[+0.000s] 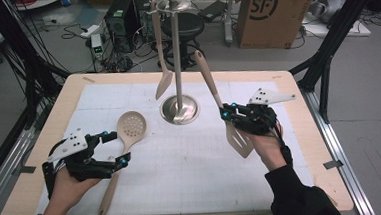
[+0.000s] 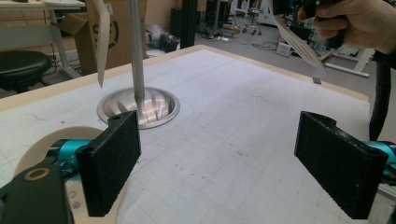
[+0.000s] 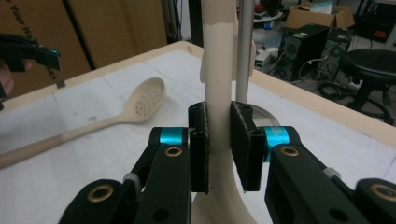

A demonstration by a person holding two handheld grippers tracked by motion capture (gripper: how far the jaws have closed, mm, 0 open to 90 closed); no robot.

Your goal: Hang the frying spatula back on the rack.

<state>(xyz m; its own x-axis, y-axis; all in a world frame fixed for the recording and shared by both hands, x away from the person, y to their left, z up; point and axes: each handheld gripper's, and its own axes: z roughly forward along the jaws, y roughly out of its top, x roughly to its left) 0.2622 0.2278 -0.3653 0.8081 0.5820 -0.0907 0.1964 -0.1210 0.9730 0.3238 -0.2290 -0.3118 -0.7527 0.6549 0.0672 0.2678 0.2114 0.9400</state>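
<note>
The cardboard box (image 1: 273, 12) behind the table bears the black letters "SF" in a ring.

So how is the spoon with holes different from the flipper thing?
The spoon with holes has a round head dotted with small holes; the flipper has a flat, slotted blade. The spoon lies on the table; the flipper is lifted, clamped in the right gripper. Both are cream-coloured with long handles.

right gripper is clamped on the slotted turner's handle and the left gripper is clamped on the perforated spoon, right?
Not quite. The left gripper is open, as the left gripper view shows; the perforated spoon lies on the table. The right gripper is indeed clamped on the slotted turner's handle.
</note>
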